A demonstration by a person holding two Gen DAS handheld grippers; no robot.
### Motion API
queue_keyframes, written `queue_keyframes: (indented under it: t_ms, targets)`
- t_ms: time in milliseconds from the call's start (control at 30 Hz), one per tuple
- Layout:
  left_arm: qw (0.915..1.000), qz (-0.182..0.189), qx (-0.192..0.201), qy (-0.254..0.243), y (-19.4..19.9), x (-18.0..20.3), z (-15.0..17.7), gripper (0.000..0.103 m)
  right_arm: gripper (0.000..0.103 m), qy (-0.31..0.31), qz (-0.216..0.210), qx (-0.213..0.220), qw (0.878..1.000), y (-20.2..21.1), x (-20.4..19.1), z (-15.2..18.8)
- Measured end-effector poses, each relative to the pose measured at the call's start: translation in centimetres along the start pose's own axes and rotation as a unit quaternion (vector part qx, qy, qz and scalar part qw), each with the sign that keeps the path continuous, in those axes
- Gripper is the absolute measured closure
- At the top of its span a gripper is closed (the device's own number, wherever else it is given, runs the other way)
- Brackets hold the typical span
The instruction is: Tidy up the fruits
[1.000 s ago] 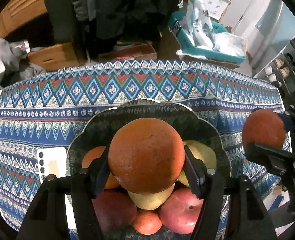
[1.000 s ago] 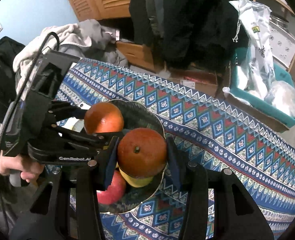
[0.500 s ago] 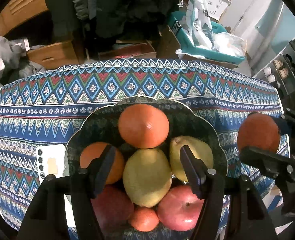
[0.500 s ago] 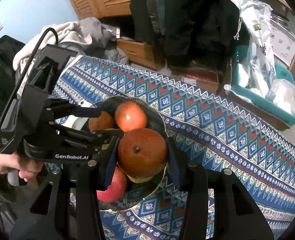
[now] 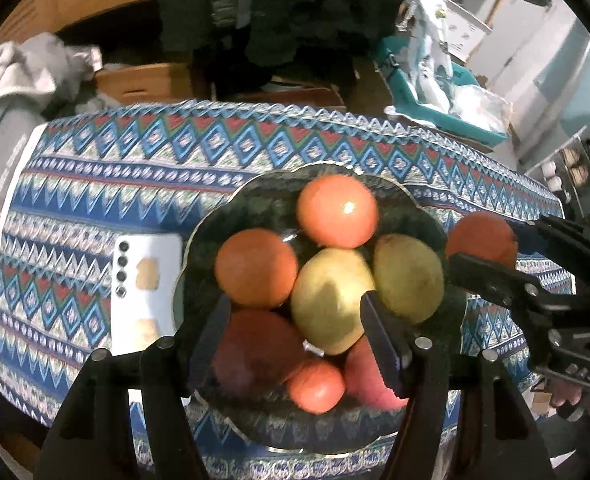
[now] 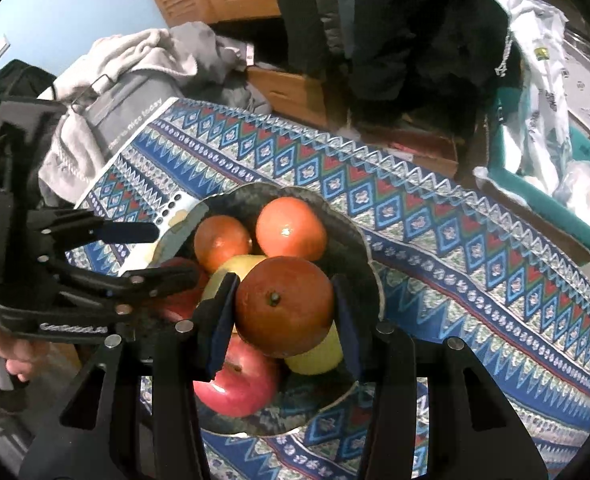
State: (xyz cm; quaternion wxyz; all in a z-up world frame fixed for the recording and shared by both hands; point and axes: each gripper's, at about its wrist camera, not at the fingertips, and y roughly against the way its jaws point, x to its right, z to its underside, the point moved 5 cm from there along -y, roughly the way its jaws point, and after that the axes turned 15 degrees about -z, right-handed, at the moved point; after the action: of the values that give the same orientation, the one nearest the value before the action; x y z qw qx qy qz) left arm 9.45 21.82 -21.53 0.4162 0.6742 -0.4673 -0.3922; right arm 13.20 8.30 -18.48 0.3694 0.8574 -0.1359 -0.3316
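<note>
A dark scalloped bowl (image 5: 423, 204) on the patterned tablecloth holds several fruits: two oranges (image 5: 337, 210), two yellow pears (image 5: 331, 300), red apples and a small orange. My left gripper (image 5: 295, 320) is open and empty above the bowl's near side. My right gripper (image 6: 283, 308) is shut on an orange (image 6: 285, 306) and holds it above the bowl (image 6: 369, 264). In the left wrist view that held orange (image 5: 481, 238) shows at the bowl's right rim.
A white phone (image 5: 145, 272) lies on the cloth left of the bowl. Grey clothes (image 6: 135, 80) are heaped at the table's left end. Cardboard boxes and a teal bin with bags (image 5: 435, 92) stand beyond the far edge.
My left gripper let go of its orange, which now rests at the bowl's far side, and the gripper drew back and left. My right gripper still holds its orange near the bowl.
</note>
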Motion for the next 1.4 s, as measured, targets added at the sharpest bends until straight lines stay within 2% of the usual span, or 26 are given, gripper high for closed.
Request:
queue_keyframes:
  t_ms: [367,467,533,633,800,1067,1400]
  targets:
    - [0.9986,-0.010,-0.006,0.051,1.2,-3.6,1.9,0.033,0.056,0.009,-0.019,-0.041,0.999,-3.2,-1.9,1.5]
    - [0.9981,-0.010,-0.002,0.061,1.7,-3.9,2.1,0.028,0.056,0.007,-0.021,-0.043,0.999,-3.4,-2.0,1.8]
    - [0.9977,-0.004,0.000,0.068,2.2,-3.9,2.1,0.028,0.056,0.004,-0.029,-0.040,0.999,-3.2,-2.1,1.8]
    - [0.9972,0.001,0.005,0.075,3.0,-3.8,2.2,0.028,0.049,0.003,-0.030,-0.033,0.999,-2.6,-2.4,1.6]
    - [0.9969,0.001,0.020,0.076,5.2,-3.5,2.8,0.028,0.048,-0.001,-0.023,-0.002,1.000,0.4,-2.7,0.9]
    - [0.9938,-0.032,0.089,0.059,10.9,-2.8,2.8,0.017,0.038,0.008,0.011,0.058,0.998,7.6,-3.8,-0.2]
    - [0.9870,-0.047,0.152,0.024,16.3,0.0,2.9,0.016,0.025,0.025,0.040,0.125,0.991,15.3,-5.8,-0.1]
